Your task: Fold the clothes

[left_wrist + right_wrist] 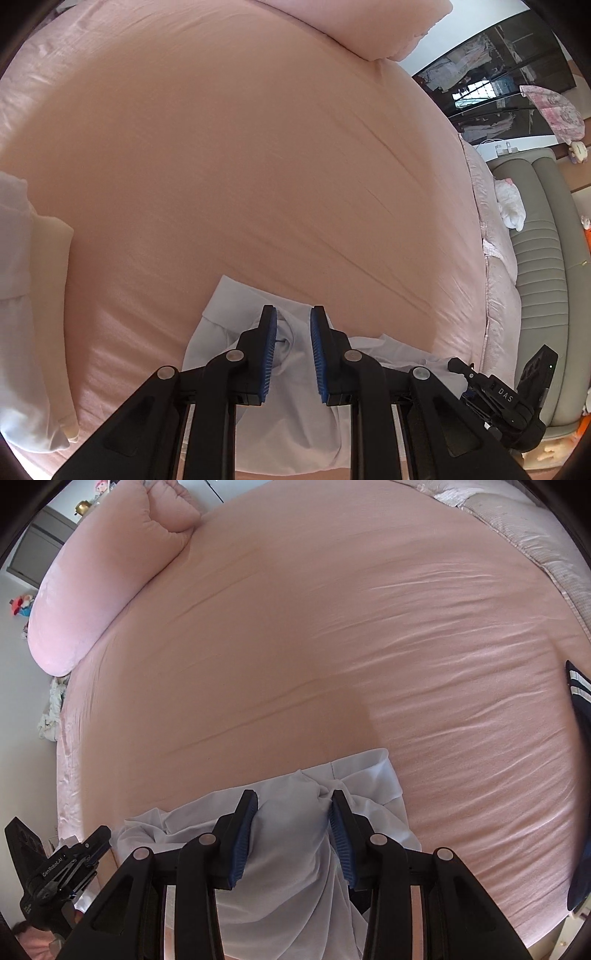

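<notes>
A pale lavender-white garment (229,306) lies bunched on the pink bed sheet (221,166), near its front edge. My left gripper (293,312) is shut on a gathered fold of it, and the cloth fills the narrow gap between the blue pads. My right gripper (294,795) is shut on a thicker bunch of the same garment (365,771), which drapes down between its fingers. The two grippers hold the garment side by side. Each shows at the edge of the other's view, the right gripper (458,365) and the left gripper (101,834).
A pink pillow (92,602) lies at the head of the bed. White folded cloth (22,295) sits at the left edge of the left wrist view. A dark navy garment with white stripes (580,738) lies at the right. A grey padded bench (543,258) runs alongside the bed.
</notes>
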`<state>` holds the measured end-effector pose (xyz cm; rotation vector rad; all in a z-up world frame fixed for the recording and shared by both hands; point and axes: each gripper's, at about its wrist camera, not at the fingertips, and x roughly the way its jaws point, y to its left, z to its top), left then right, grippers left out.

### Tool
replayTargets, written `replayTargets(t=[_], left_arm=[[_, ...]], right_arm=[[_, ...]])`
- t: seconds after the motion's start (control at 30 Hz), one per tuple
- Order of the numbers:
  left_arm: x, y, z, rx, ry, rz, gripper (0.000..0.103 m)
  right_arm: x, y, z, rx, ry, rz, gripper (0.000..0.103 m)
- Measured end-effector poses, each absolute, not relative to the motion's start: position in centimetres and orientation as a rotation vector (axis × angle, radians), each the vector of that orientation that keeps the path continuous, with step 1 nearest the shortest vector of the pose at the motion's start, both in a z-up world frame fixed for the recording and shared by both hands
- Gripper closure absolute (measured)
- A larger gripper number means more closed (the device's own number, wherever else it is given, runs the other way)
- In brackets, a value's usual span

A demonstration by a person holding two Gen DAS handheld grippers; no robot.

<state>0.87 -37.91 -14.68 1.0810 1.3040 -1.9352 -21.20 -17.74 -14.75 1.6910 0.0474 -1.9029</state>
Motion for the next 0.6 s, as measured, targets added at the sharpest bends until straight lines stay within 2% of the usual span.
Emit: replayTargets(t=[0.17, 0.23, 0.27, 0.3, 0.37, 0.4, 0.43, 0.6], left_arm=[[0.1, -37.4, -14.3, 1.126, 1.237, -1.988, 0.086], [0.1, -37.0, -14.1, 1.125, 1.24, -1.993, 0.086], [0.1, -36.9, -14.0, 1.132, 1.245, -1.99, 0.085], [0.1, -36.8, -14.1, 1.152, 1.257, -1.978, 0.081], [0.1, -36.3, -14.1, 1.184, 1.271, -1.969, 0.063], [0.2, -36.0, -14.1, 1.189, 1.275, -1.968, 0.046], [0.5, -35.7, -13.9, 1.18, 1.286, -1.97, 0.041], [2.4, -34.6, -13.4, 1.143, 1.372, -1.97, 0.041]], right_arm=[[-21.7, -18.2, -15.1, 1.705, 0.051, -1.904, 0.063], [-21.6, -18.5, -15.0, 1.716, 0.089, -1.897, 0.057], [-21.5, -18.6, -14.7, 1.715, 0.116, -1.914, 0.047], [-21.4, -18.6, -14.5, 1.711, 0.142, -1.929, 0.036], [-21.1, -18.6, -13.7, 1.692, 0.177, -1.951, 0.034], [-21.0, -18.5, -13.3, 1.687, 0.173, -1.947, 0.034], [-20.7, -18.4, -13.0, 1.686, 0.169, -1.945, 0.034], [-18.8, -18.0, -11.5, 1.655, 0.16, -1.959, 0.031]])
